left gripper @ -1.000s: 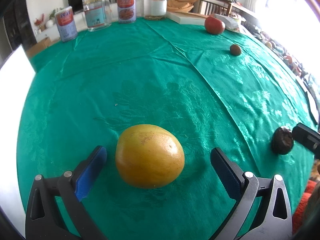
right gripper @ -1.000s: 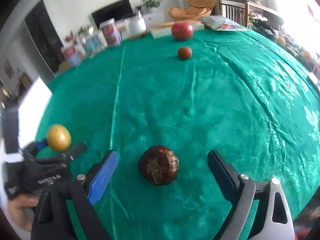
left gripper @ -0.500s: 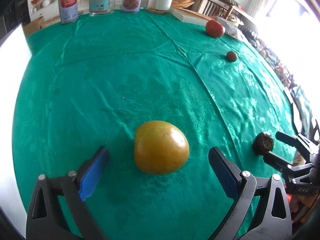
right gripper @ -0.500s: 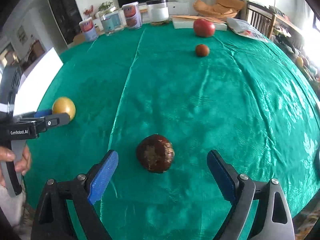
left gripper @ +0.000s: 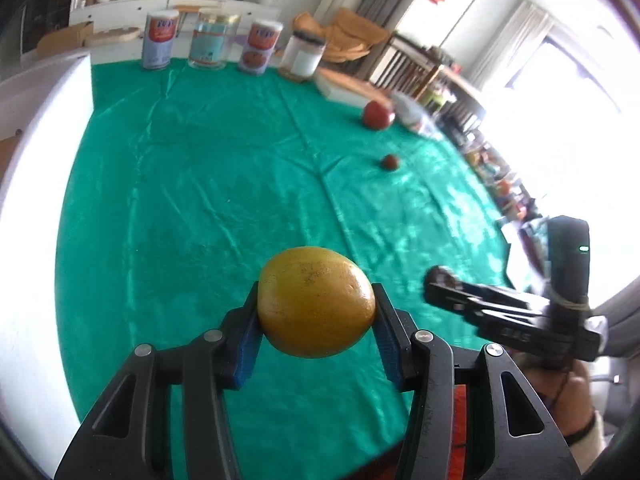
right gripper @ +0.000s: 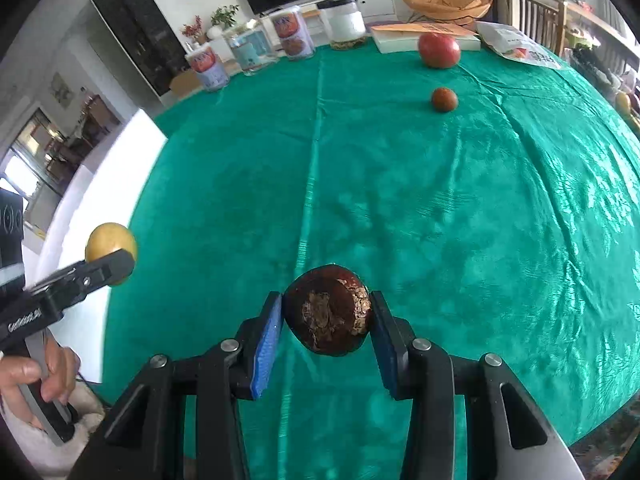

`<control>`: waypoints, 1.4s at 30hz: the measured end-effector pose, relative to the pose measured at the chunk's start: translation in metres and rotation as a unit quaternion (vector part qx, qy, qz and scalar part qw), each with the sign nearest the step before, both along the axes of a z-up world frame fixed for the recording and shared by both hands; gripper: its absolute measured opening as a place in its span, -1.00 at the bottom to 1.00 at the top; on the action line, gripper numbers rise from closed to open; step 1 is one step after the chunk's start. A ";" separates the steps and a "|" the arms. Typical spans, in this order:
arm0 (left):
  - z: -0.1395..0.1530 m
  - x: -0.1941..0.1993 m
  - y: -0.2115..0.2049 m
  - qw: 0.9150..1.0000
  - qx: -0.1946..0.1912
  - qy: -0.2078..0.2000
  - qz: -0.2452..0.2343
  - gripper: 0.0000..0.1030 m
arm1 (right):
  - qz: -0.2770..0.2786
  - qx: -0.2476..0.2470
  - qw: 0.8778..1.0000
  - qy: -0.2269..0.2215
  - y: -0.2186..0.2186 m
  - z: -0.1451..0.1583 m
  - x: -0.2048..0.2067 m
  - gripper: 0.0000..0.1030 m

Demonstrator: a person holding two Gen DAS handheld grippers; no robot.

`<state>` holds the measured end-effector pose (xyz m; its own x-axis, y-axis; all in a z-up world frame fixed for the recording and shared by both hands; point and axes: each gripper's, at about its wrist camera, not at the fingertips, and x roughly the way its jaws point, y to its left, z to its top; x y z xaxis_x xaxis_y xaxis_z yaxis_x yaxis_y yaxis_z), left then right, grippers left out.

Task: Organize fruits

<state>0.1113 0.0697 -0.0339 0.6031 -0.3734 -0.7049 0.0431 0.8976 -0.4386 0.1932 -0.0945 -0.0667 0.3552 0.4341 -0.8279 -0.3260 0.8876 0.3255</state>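
Observation:
My left gripper point(left gripper: 316, 312) is shut on a yellow-orange citrus fruit point(left gripper: 316, 300) and holds it above the green tablecloth point(left gripper: 208, 184). My right gripper point(right gripper: 326, 316) is shut on a dark brown round fruit point(right gripper: 328, 312) and holds it above the cloth. The citrus also shows in the right wrist view point(right gripper: 110, 242), at the far left. A red apple point(right gripper: 439, 50) and a small brown fruit point(right gripper: 444, 99) lie on the far right part of the cloth; they also show in the left wrist view, the apple point(left gripper: 377, 115) and the small fruit point(left gripper: 390, 162).
Two cans point(right gripper: 291, 32), a clear jar point(right gripper: 248, 50) and a white jar point(right gripper: 344, 22) stand along the far edge. A flat white box point(right gripper: 404, 42) and a bag point(right gripper: 516, 46) lie at the far right. A white surface point(right gripper: 100, 184) borders the table's left side.
Both grippers have shut on their fruit, the left on the citrus and the right on the dark brown fruit, and both have lifted off the cloth.

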 end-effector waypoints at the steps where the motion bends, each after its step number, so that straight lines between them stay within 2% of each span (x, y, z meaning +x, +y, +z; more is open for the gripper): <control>1: 0.018 -0.017 0.005 1.000 -0.017 -0.015 -0.001 0.00 | 0.017 0.023 1.000 0.001 0.012 0.013 -0.006 -0.17; 4: 0.068 -0.065 0.027 0.996 -0.073 -0.042 0.000 0.00 | 0.076 0.093 0.993 0.007 0.058 0.050 -0.028 -0.17; 7: 0.106 -0.108 0.061 0.990 -0.128 -0.056 0.012 0.00 | 0.132 0.148 0.980 0.008 0.105 0.083 -0.048 -0.17; 10: 0.125 -0.142 0.106 0.988 -0.129 -0.056 0.065 0.00 | 0.174 0.169 0.970 0.012 0.152 0.102 -0.063 -0.17; 12: 0.125 -0.158 0.137 0.987 -0.108 -0.050 0.111 0.00 | 0.204 0.165 0.965 0.014 0.187 0.106 -0.071 -0.17; 15: 0.105 -0.169 0.182 0.980 -0.055 -0.019 0.193 0.00 | 0.238 0.142 0.961 0.023 0.238 0.099 -0.081 -0.17; 19: 0.053 -0.164 0.228 0.961 0.025 0.039 0.272 0.00 | 0.285 0.104 0.951 0.059 0.305 0.065 -0.094 -0.17; 22: 0.014 -0.159 0.246 0.947 0.064 0.076 0.305 0.00 | 0.313 0.061 0.945 0.075 0.344 0.033 -0.105 -0.17; 26: -0.017 -0.156 0.257 0.937 0.086 0.108 0.322 0.01 | 0.341 0.013 0.937 0.068 0.383 0.005 -0.116 -0.16; 30: -0.035 -0.154 0.268 0.928 0.099 0.130 0.335 0.02 | 0.366 -0.033 0.930 0.030 0.406 -0.004 -0.126 -0.16; 32: -0.037 -0.155 0.272 0.922 0.097 0.122 0.354 0.10 | 0.369 -0.043 0.928 0.013 0.411 -0.005 -0.128 -0.15; 33: -0.037 -0.156 0.274 0.922 0.095 0.116 0.358 0.25 | 0.371 -0.042 0.928 0.008 0.412 -0.004 -0.128 -0.12; 34: -0.036 -0.154 0.276 0.921 0.095 0.111 0.362 0.42 | 0.370 -0.041 0.928 0.003 0.412 -0.002 -0.129 0.00; 35: -0.033 -0.154 0.275 0.919 0.097 0.105 0.368 0.50 | 0.367 -0.040 0.929 -0.006 0.410 0.001 -0.128 0.09; 36: -0.029 -0.157 0.276 0.918 0.100 0.098 0.372 0.59 | 0.364 -0.036 0.931 -0.018 0.407 0.005 -0.126 0.28; 37: -0.025 -0.156 0.275 0.917 0.102 0.088 0.376 0.63 | 0.357 -0.031 0.933 -0.032 0.401 0.010 -0.124 0.43; 38: -0.019 -0.156 0.271 0.917 0.103 0.077 0.378 0.65 | 0.349 -0.026 0.936 -0.046 0.393 0.014 -0.123 0.50; 40: -0.005 -0.153 0.260 0.919 0.107 0.052 0.377 0.73 | 0.322 -0.016 0.944 -0.073 0.366 0.029 -0.114 0.79; 42: 0.009 -0.147 0.239 0.926 0.105 0.025 0.361 0.76 | 0.280 -0.001 0.954 -0.108 0.328 0.042 -0.106 0.86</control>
